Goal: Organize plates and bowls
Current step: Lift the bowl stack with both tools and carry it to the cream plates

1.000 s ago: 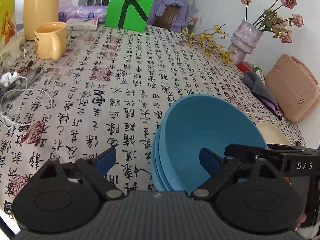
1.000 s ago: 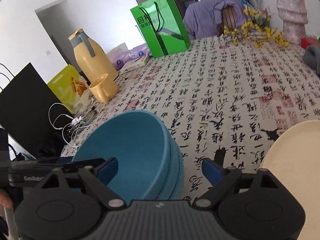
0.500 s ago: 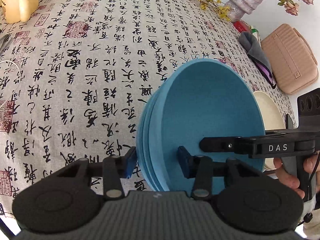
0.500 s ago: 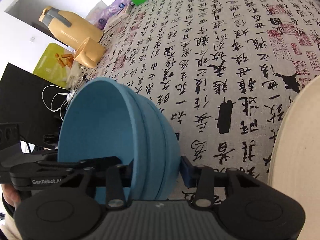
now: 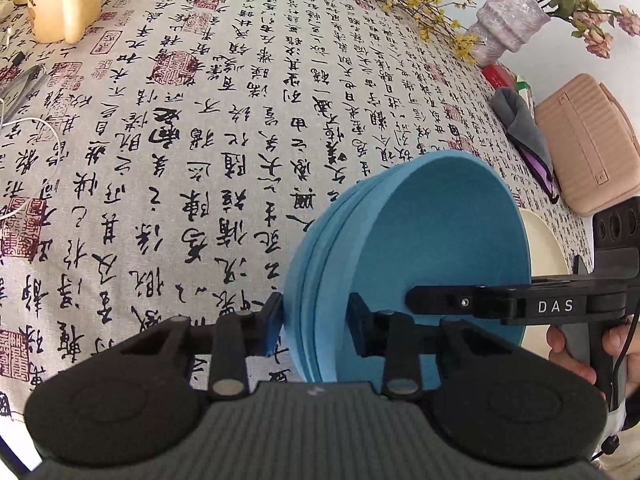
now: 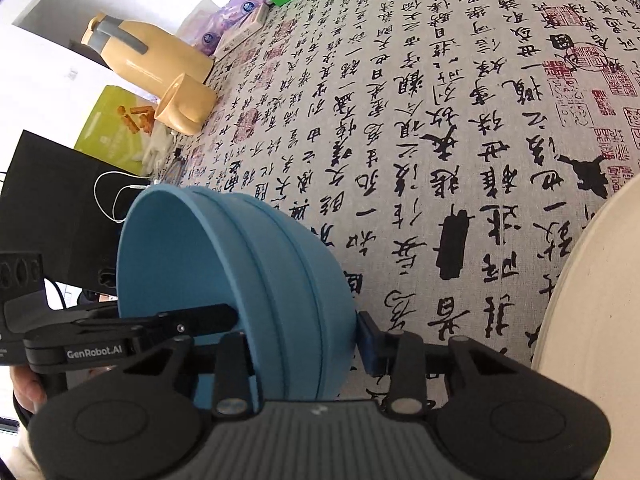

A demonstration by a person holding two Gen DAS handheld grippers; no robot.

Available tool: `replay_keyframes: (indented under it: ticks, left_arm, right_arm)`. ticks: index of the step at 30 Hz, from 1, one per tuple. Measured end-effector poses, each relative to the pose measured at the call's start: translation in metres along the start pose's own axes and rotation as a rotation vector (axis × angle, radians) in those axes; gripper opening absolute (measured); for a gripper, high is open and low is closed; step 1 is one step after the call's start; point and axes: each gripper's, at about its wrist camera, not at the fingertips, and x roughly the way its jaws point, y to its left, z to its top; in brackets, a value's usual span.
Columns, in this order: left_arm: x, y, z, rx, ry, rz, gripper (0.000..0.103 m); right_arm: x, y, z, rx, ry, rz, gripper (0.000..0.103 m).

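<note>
A stack of blue bowls (image 5: pixel 432 248) sits on the calligraphy tablecloth (image 5: pixel 200 140) and shows again in the right wrist view (image 6: pixel 180 256). My left gripper (image 5: pixel 316 326) straddles the stack's near wall, one pad outside and one inside; its jaws are closing and the pads press on the wall. My right gripper (image 6: pixel 304 340) clamps the opposite wall the same way, jaws still closing, its inner finger hidden behind the bowls. Each gripper's finger reaches into the other view. A cream plate (image 5: pixel 544 248) lies just beyond the bowls, on the right (image 6: pixel 600 300).
A yellow mug (image 5: pixel 60 8) and yellow jug (image 6: pixel 152 56) stand at the far left, beside a black box (image 6: pixel 52 200) and a white cable (image 6: pixel 112 184). A vase (image 5: pixel 508 28), grey cloth (image 5: pixel 520 120) and pink case (image 5: pixel 588 140) line the right edge.
Both grippers went from wide open around the bowl rims to narrowed onto the stack's walls. Both views tipped down toward the table.
</note>
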Motion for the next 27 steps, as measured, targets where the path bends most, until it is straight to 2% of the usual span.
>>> replay_keyframes:
  ticks: [4,14,21,27]
  left_arm:
    - [-0.001,-0.007,0.006,-0.015,-0.013,-0.005,0.026]
    - [-0.002,-0.057,0.015,0.030,-0.034,-0.037,0.025]
    - [0.001,-0.111,0.024,0.103,-0.034,-0.078,0.025]
    - [0.022,-0.157,0.023,0.141,-0.008,-0.129,0.025]
  right_arm:
    - [-0.007,-0.011,0.003,0.032,-0.010,0.007,0.035]
    - [-0.057,-0.029,0.003,0.023,-0.066,-0.010,0.035]
    - [-0.111,-0.052,-0.002,0.039,-0.120,-0.037,0.035]
    - [-0.155,-0.079,-0.012,0.072,-0.161,-0.073,0.035]
